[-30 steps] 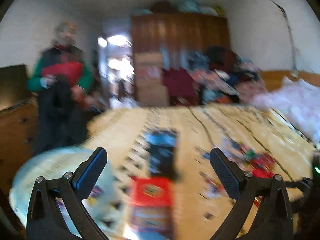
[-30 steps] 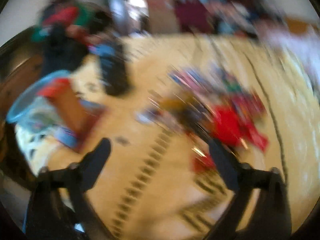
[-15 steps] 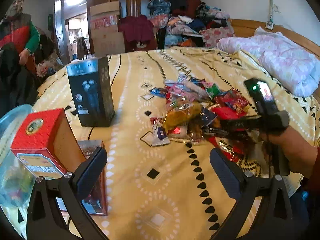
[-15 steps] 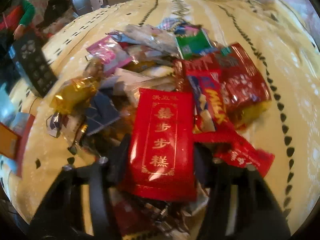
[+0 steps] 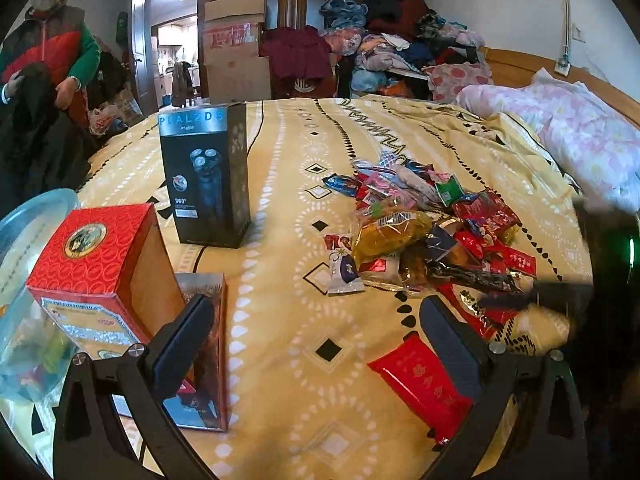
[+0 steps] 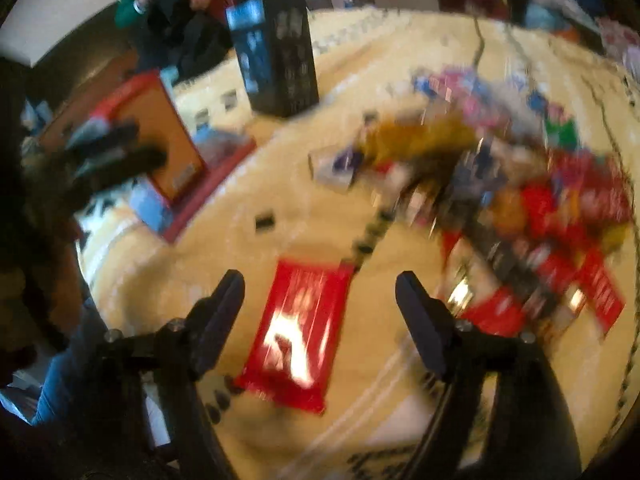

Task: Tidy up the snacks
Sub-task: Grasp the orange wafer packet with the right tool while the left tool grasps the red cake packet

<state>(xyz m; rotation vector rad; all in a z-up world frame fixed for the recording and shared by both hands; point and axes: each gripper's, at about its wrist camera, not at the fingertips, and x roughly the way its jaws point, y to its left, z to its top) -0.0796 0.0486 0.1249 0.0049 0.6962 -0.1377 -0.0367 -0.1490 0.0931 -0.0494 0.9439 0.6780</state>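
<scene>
Loads of clutter behind the yellow bedspread [image 5: 280, 152]; red packet [image 6: 298, 332] lies flat between the right gripper [image 6: 320, 300]'s just-opened jaws, untouched. Left gripper [image 5: 316, 336] spread, empty.

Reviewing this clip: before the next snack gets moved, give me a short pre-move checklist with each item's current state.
1. Right tongs empty: ok. Their jaws have just been opening and stand apart, touching nothing.
2. Red packet released: ok. It lies flat on the yellow bedspread, apart from the pile.
3. Left tongs empty: ok. Open, nothing between the jaws.
4. Snack pile reachable: ok. It lies uncovered on the bedspread.
5. Clear plastic tub ready to receive: cannot tell. Only its rim shows, behind the red box.
6. Right wrist view sharp enough to aim: not ok. It is blurred.
</scene>
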